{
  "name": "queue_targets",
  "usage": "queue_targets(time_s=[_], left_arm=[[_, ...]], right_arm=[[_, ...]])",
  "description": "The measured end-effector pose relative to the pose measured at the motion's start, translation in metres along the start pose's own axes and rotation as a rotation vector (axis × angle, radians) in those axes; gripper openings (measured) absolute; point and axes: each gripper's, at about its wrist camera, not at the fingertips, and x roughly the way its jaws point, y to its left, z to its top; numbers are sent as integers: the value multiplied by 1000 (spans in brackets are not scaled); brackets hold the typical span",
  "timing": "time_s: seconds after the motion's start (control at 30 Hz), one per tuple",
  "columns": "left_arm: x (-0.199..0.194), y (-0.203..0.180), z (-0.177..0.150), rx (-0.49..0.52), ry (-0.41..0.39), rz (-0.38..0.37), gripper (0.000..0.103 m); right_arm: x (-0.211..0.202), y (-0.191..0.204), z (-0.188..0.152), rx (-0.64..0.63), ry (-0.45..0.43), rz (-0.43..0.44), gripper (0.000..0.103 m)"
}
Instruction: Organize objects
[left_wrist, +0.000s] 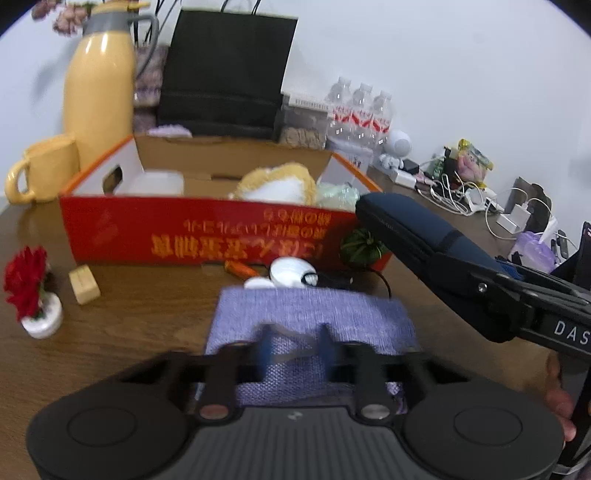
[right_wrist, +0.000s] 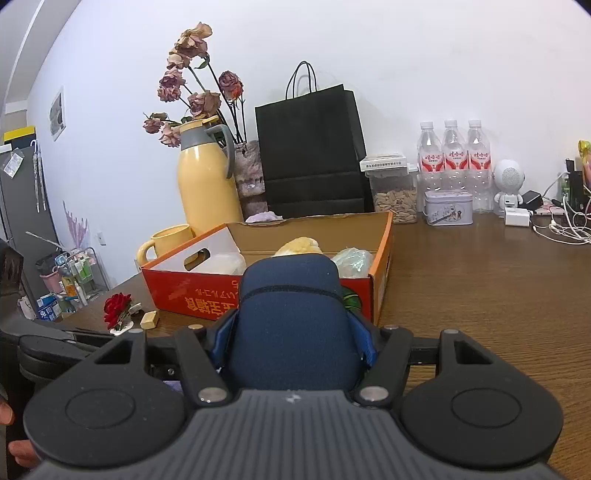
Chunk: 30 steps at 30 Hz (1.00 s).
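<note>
Right gripper clamps navy case, red box just ahead; left gripper nearly shut on purple cloth

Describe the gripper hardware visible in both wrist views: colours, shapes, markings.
Both match. The left gripper and the right gripper have matte black bodies with a ribbed grey centre, two round black discs, black finger links on silver pivot pins, and blue pads. White letters "DAS" mark the right one's side.
</note>
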Motion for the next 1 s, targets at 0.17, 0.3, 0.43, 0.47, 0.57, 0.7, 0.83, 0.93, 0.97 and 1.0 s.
queue_targets(time_s=[0.17, 0.3, 0.43, 0.47, 0.57, 0.7, 0.83, 0.93, 0.97, 1.0], left_arm=[[-4, 11, -1, -57, -12, -27, 2], [-12, 13, 2, -49, -43, -13, 1], [-21, 15, 8, -35, -81, -1, 1], [-24, 16, 11, -33, -95, 3, 1], [-31, 18, 21, -15, -141, 16, 1], [-35, 19, 39, 9, -188, 43, 1], [-34, 22, 59, 24, -217, 68, 1], [-28, 23, 75, 39, -229, 85, 1], [-25, 23, 79, 46, -233, 90, 1], [-23, 24, 84, 50, -235, 95, 1]], right_arm=[[-1, 1, 0, 1, 2, 0, 64], [-1, 5, -1, -3, 2, -1, 64], [-1, 10, 3, -9, -4, 0, 64], [0, 13, 5, -13, -7, 1, 64], [4, 18, 13, -24, -14, 1, 64], [12, 27, 25, -47, -25, 2, 64], [24, 35, 38, -65, -32, 0, 64], [36, 38, 47, -80, -33, -9, 64], [40, 39, 50, -83, -32, -12, 64], [45, 40, 54, -87, -31, -16, 64]])
